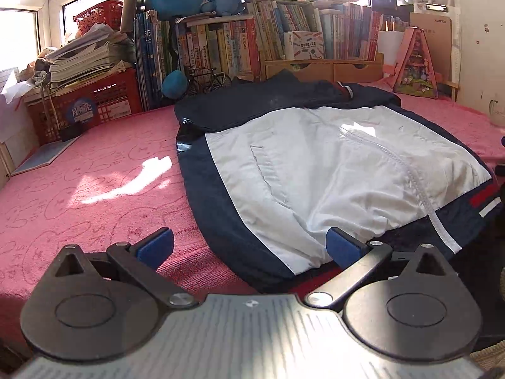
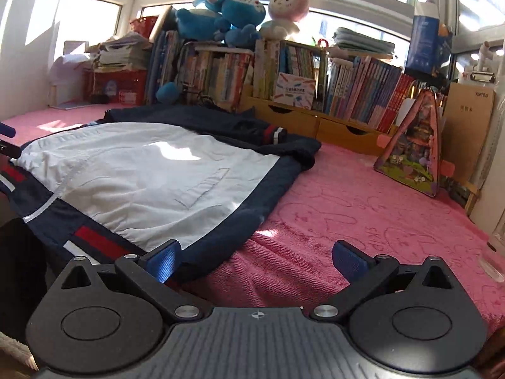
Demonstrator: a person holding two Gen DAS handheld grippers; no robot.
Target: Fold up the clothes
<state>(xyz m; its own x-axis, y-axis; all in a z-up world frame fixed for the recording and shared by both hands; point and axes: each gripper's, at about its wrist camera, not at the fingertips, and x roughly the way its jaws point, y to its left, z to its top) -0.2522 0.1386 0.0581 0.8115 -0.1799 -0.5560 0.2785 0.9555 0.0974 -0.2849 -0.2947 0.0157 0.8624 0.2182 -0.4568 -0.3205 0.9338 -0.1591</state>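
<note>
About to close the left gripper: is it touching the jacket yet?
Cannot tell. In the left wrist view the open left gripper straddles the jacket hem, its right finger overlapping the fabric, but neither contact nor a gap shows plainly.

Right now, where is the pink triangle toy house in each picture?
Left wrist view: the pink triangle toy house stands far back at the upper right, behind the jacket.
Right wrist view: the same house is on the right, standing on the pink blanket, past the jacket.
Shared landmark: the wooden drawer shelf under the books, just left of the house.
</note>
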